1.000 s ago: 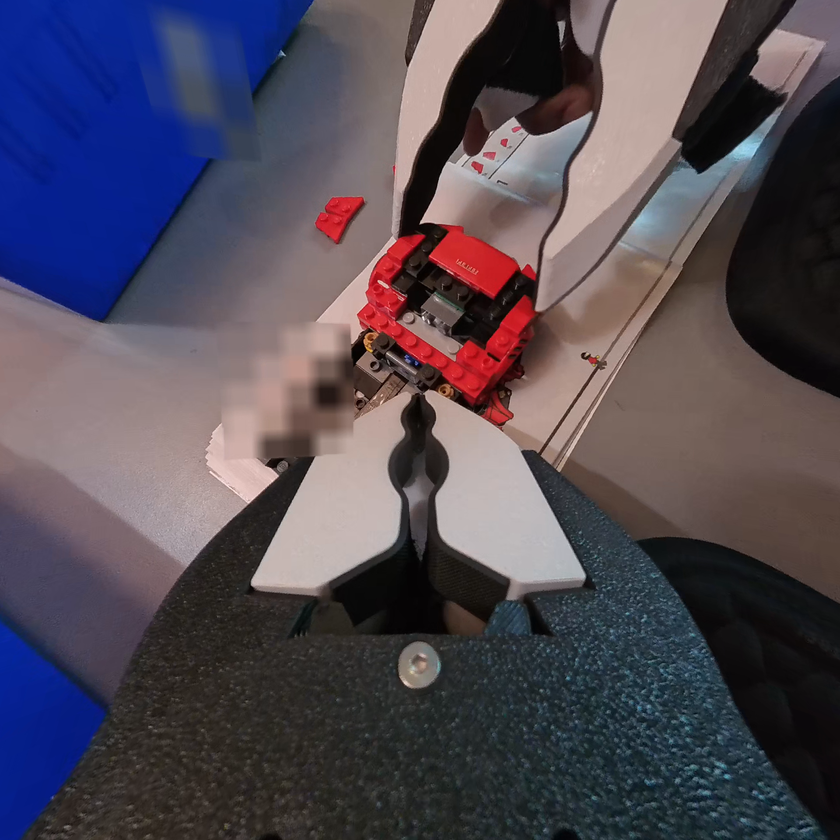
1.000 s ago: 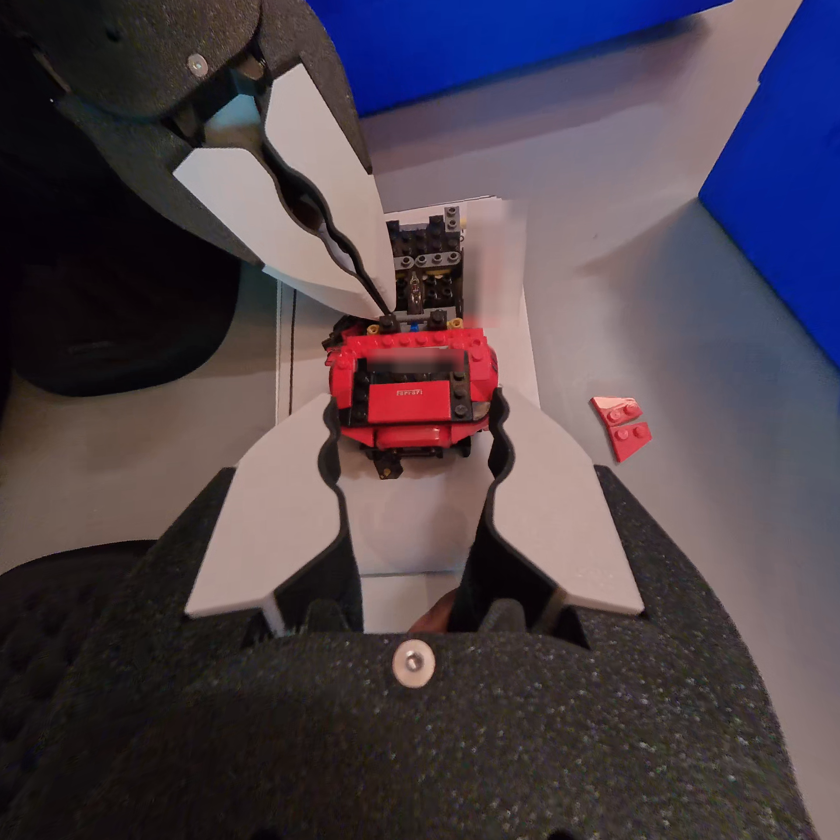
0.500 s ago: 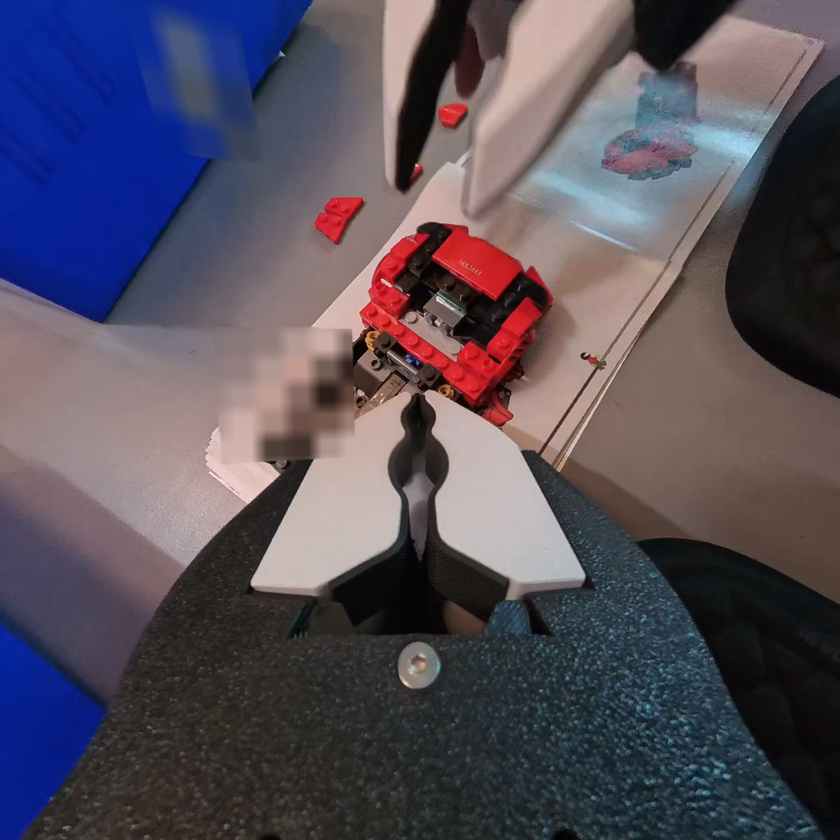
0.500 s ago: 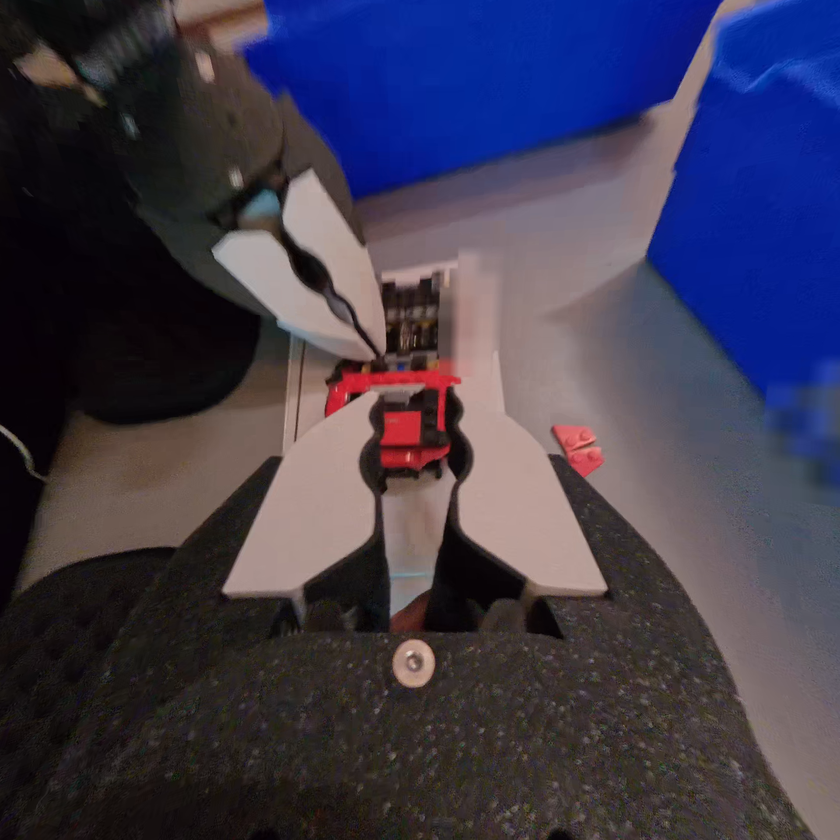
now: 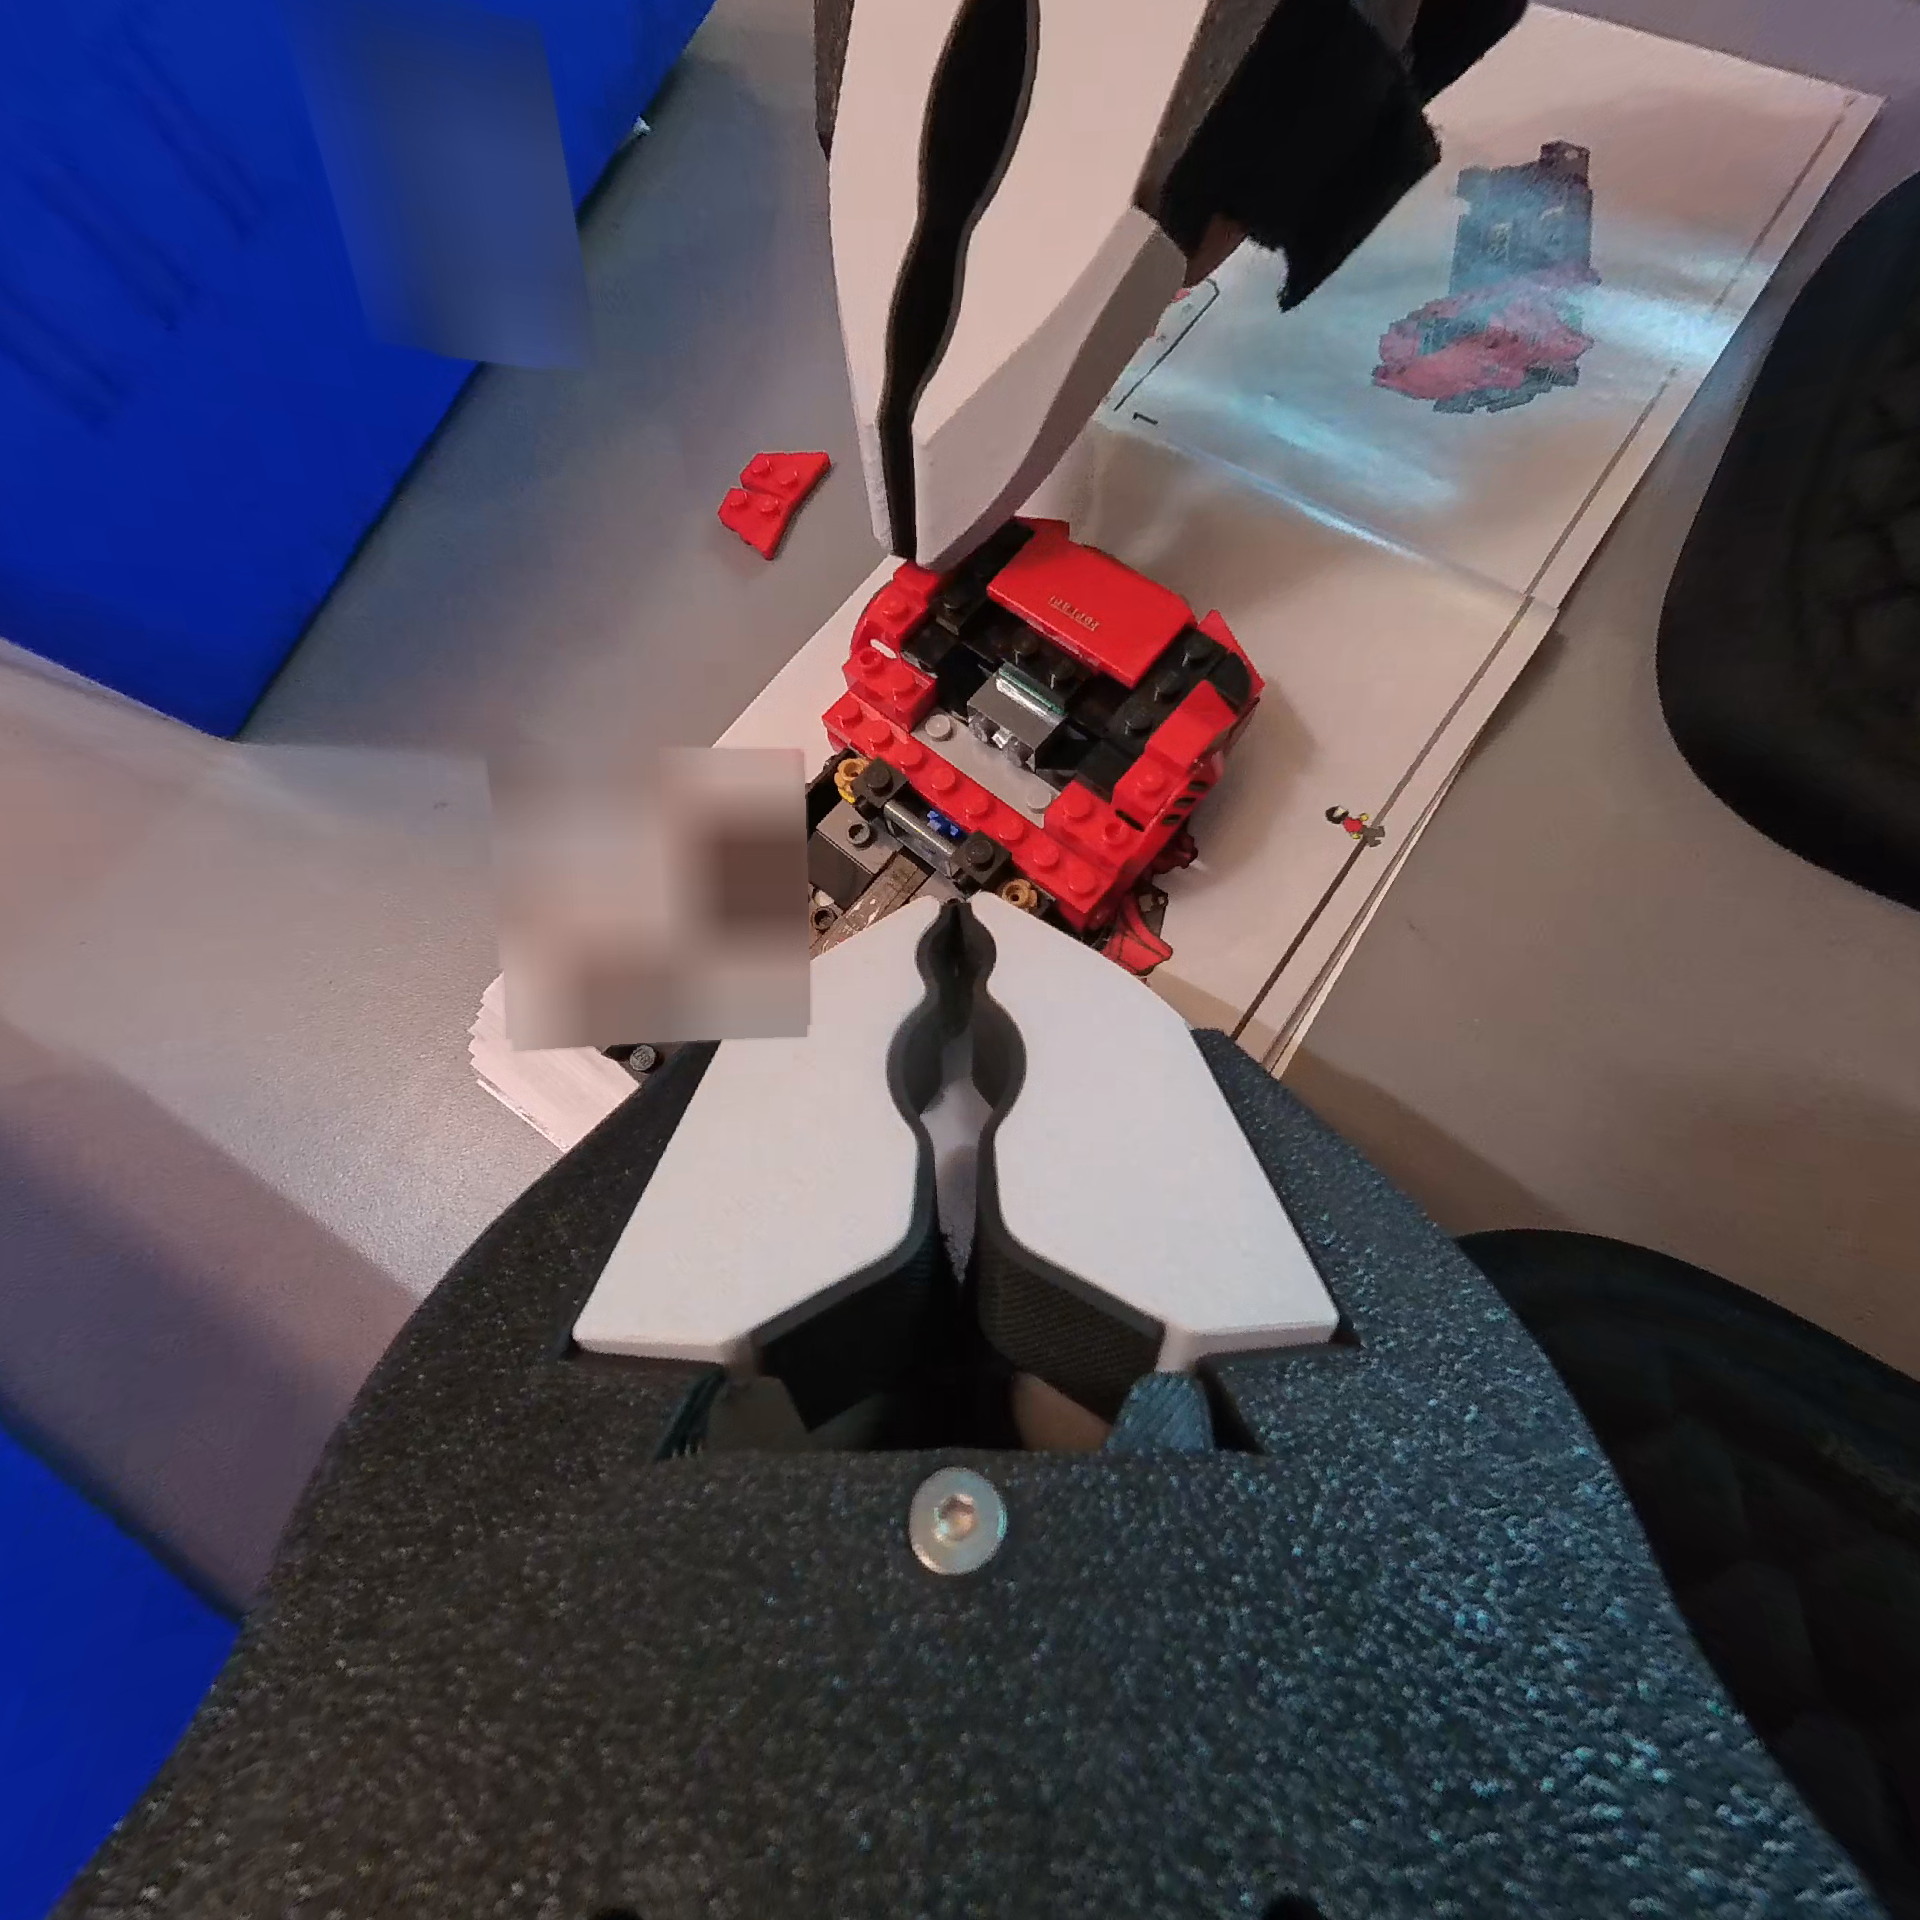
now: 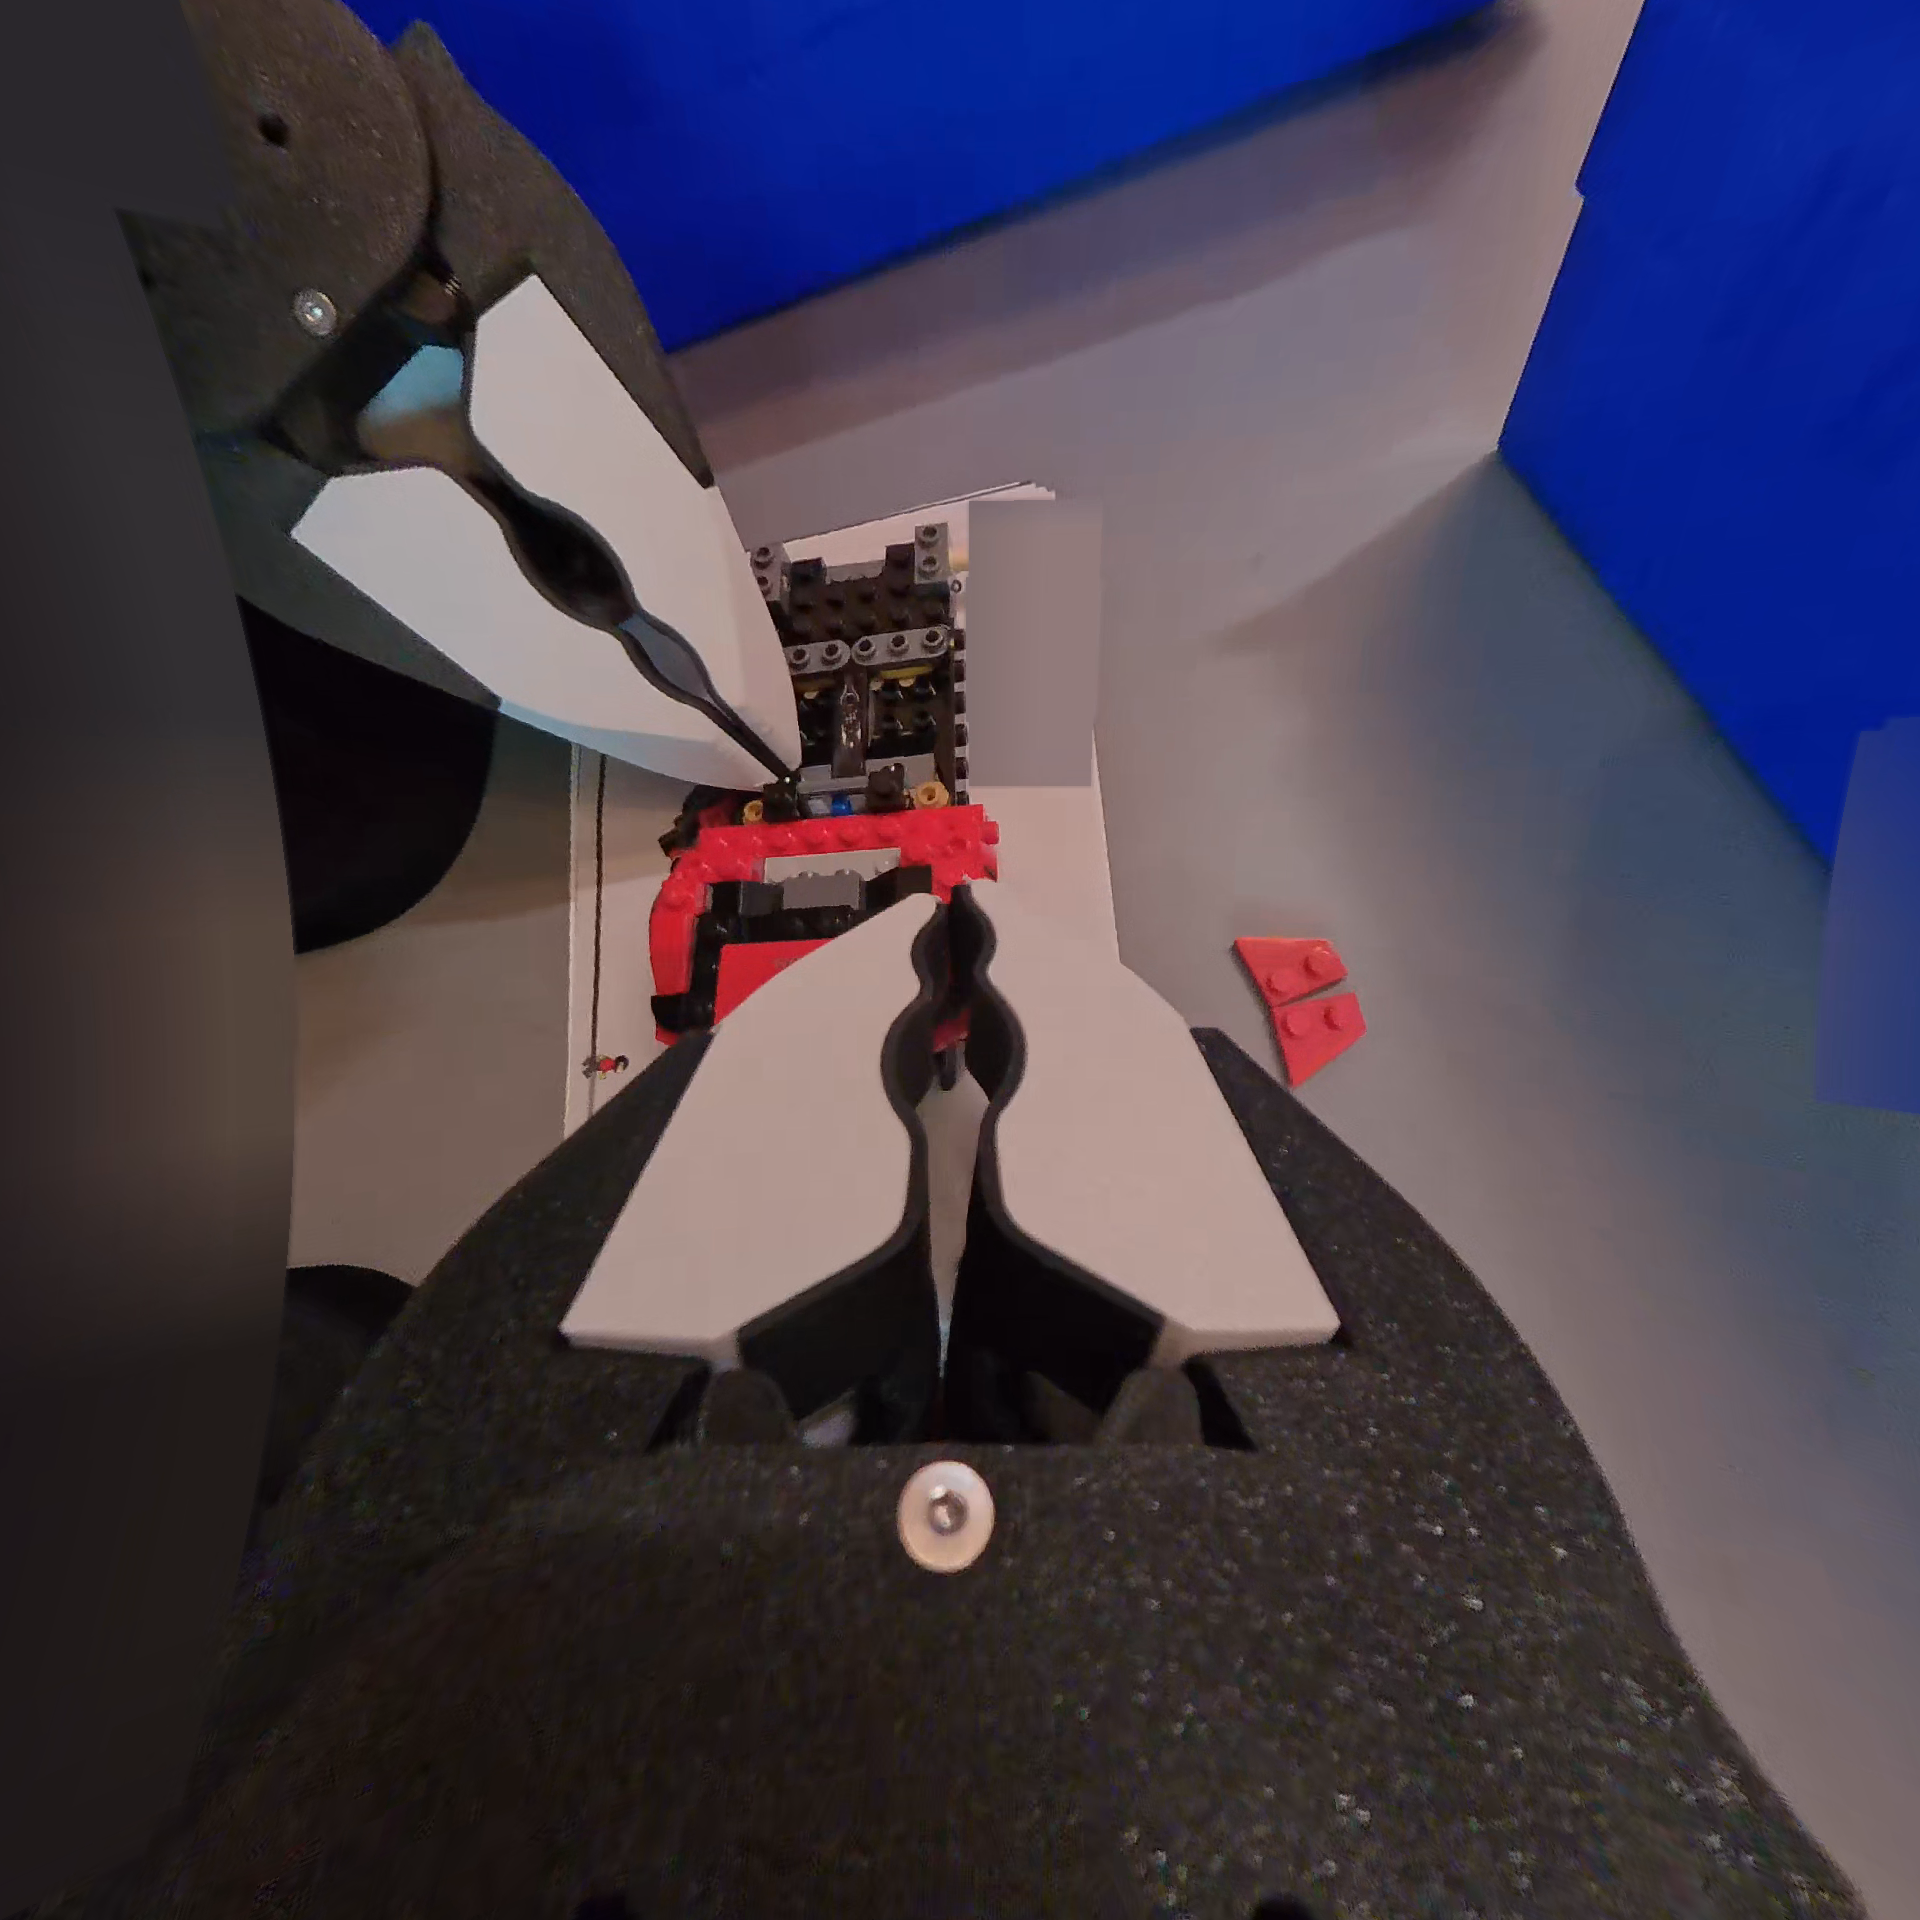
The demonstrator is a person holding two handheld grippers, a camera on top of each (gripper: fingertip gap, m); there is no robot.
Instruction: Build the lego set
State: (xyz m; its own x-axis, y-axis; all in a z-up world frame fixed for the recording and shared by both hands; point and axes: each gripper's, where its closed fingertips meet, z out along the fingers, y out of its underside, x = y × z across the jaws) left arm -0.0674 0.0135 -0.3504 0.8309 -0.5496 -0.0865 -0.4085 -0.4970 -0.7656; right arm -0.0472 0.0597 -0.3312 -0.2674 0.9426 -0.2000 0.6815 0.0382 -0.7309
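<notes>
Red-and-black lego car point(image 5: 1039, 717) — blue walls point(image 6: 1039, 135)

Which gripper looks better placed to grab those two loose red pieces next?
Probably the right gripper: the loose red wedge pieces lie on its side of the red car. The left gripper is shut at the car's opposite end.

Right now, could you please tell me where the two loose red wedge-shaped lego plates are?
The two red wedge plates lie side by side on the grey table, right of the red lego car in the right wrist view.
</notes>
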